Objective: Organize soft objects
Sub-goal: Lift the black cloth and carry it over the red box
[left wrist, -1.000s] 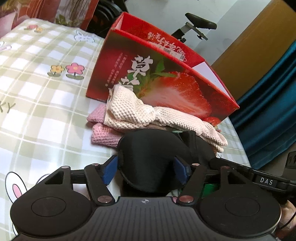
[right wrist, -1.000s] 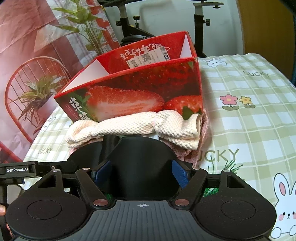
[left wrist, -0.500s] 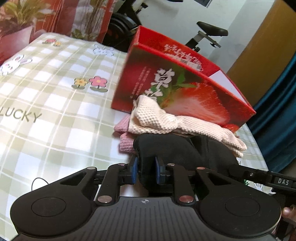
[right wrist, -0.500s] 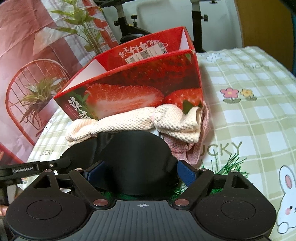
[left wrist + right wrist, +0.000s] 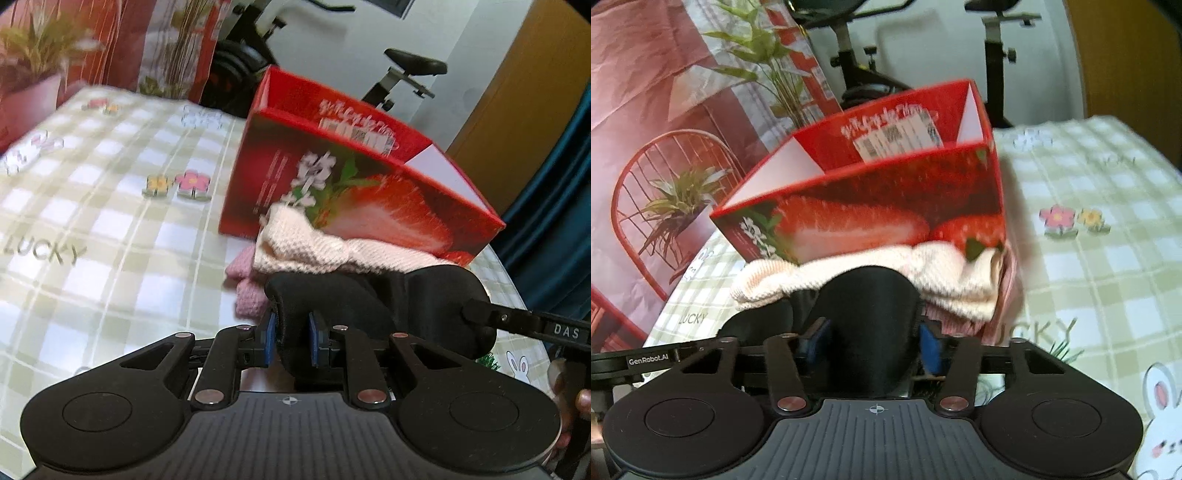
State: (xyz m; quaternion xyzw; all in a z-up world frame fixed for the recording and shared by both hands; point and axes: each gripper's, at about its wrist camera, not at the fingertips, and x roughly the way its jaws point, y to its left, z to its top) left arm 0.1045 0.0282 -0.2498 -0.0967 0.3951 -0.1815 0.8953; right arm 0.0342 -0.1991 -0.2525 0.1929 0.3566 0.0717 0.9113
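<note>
A black padded eye mask [image 5: 332, 295] lies in front of a pile of cloths, and both grippers are on it. My left gripper [image 5: 291, 332] is shut on one cup of the mask, its blue pads squeezing the padding. The jaws of my right gripper [image 5: 873, 343] are closing on the other cup [image 5: 871, 295], with the pads pressing its sides. A cream knit cloth [image 5: 303, 243] [image 5: 945, 273] rests on a pink knit cloth [image 5: 247, 295] [image 5: 960, 325] just beyond the mask. Both cloths lean against the open red strawberry box [image 5: 369, 206] [image 5: 886, 214].
A green checked tablecloth [image 5: 110, 229] [image 5: 1089, 280] with flowers and rabbits covers the table. Exercise bikes [image 5: 406, 74] stand behind the box. A blue curtain [image 5: 561, 221] hangs past the table's edge. A red plant-print backdrop [image 5: 665, 147] stands on the other side.
My left jaws went from wide open around the mask to pinched tight on it. My right jaws narrowed onto the other cup. Both views have tipped upward, showing more of the room.
</note>
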